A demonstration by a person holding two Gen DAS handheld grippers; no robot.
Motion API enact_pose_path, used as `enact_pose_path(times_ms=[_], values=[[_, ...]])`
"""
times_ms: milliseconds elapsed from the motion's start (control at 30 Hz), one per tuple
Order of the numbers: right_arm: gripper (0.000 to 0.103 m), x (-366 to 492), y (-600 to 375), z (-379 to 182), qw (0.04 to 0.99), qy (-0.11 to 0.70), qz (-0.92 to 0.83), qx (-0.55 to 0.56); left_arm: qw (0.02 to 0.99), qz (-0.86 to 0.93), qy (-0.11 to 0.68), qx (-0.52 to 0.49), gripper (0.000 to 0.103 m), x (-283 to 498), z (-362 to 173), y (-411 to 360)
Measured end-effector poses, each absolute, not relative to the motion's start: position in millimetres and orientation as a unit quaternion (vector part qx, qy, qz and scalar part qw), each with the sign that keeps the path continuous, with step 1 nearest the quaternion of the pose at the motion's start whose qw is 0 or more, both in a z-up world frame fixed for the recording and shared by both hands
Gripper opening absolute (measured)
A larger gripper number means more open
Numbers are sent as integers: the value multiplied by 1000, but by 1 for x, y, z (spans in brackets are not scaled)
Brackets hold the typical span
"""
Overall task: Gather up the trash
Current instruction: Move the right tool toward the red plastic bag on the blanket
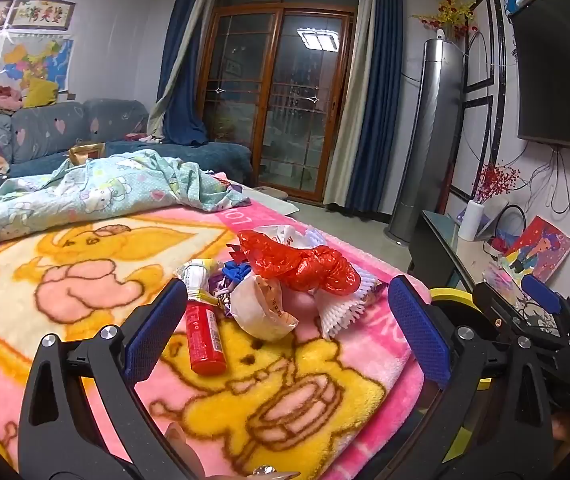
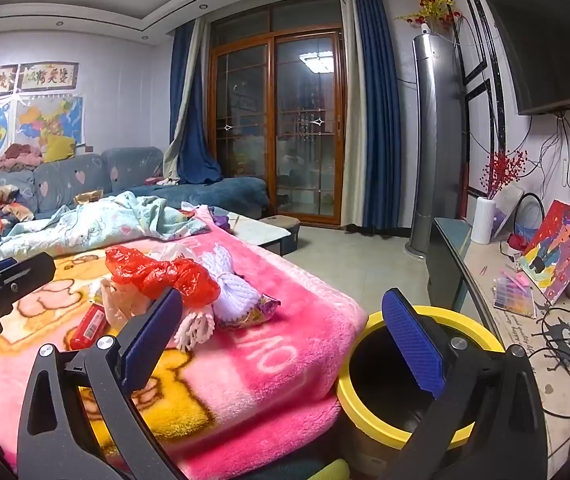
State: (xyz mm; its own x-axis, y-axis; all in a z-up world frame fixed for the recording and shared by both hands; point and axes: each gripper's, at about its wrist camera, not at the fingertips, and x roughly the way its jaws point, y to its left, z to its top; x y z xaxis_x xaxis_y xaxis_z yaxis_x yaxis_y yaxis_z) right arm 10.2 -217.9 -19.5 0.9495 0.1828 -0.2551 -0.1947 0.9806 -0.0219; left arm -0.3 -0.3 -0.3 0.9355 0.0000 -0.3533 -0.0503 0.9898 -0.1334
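A pile of trash lies on the pink and yellow blanket: a crumpled red plastic bag, a red tube, a white paper wrapper, white foam netting and small wrappers. My left gripper is open and empty, with the tube and white wrapper between its blue pads. My right gripper is open and empty, at the blanket's right edge. A yellow-rimmed bin stands just right of the blanket, under the right finger. The red bag and a purple snack wrapper show in the right wrist view.
A crumpled light blue quilt lies at the blanket's far side. A blue sofa stands behind. A TV bench with cables, a vase and a painting runs along the right wall. A tower air conditioner stands by the curtains.
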Motion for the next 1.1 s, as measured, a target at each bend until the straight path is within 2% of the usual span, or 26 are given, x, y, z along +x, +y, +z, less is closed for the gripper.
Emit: enact_pose_path(times_ms=[467, 767, 900, 1100], values=[[97, 13, -207, -24, 981, 135, 136, -43, 981, 20, 180, -76, 92, 5, 0, -4], [97, 29, -171, -29, 959, 183, 202, -76, 974, 43, 188, -115, 92, 9, -8, 39], [97, 41, -153, -30, 951, 200, 219, -84, 977, 53, 166, -122, 92, 10, -8, 58], [97, 63, -123, -25, 943, 204, 239, -108, 966, 77, 207, -132, 92, 28, -13, 87]])
